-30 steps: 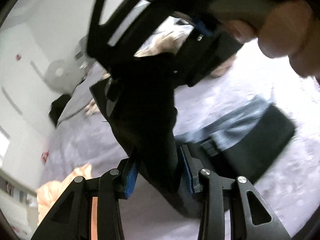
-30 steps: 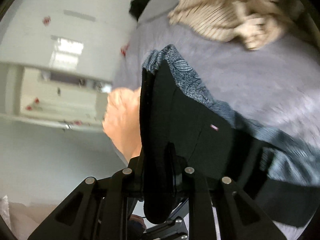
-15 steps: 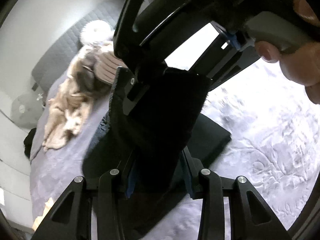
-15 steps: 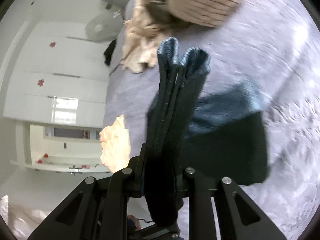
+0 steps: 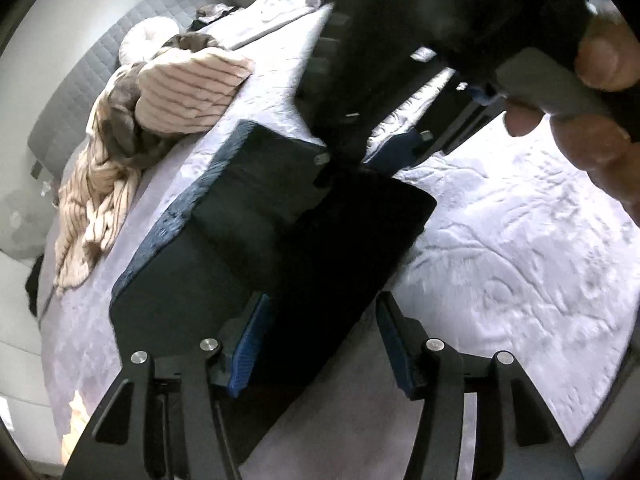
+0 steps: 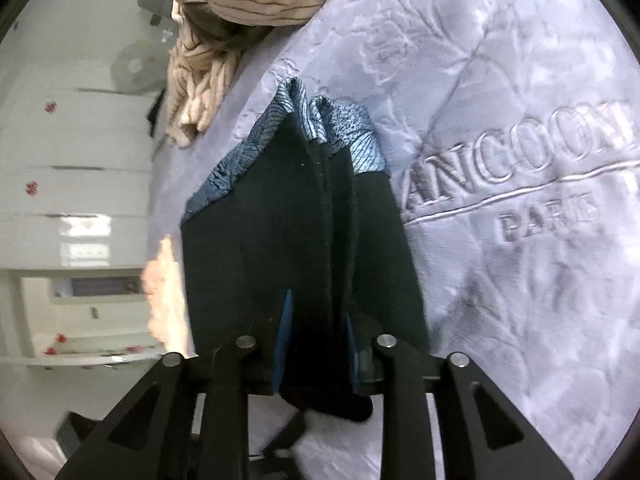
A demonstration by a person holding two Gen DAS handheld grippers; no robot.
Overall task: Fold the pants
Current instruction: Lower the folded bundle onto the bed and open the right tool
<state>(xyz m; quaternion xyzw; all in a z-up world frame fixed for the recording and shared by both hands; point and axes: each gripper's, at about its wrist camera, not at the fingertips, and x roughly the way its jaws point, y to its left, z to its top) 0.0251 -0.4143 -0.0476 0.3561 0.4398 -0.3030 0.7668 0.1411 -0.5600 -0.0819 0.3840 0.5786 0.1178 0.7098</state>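
Pants [image 5: 280, 240] lie folded on lilac bedspread [image 5: 520, 260], striped blanket [image 5: 180, 96] near their far edge. Left gripper [image 5: 320, 344] — jaws now spread, cloth released since 0.5 s ago. Right gripper [image 6: 316, 344] still clamps a fold — bedspread right of it bare.

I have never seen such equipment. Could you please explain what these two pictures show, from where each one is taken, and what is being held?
A person holds a two-finger gripper in each hand; a camera on each looks forward along its fingers. In the left wrist view, the left gripper stands open around the folded dark pants, which lie on a pale embossed bedspread. The right gripper shows at the top there, with the person's hand. In the right wrist view, the right gripper is closed on the pants' edge. A striped beige blanket lies nearby.
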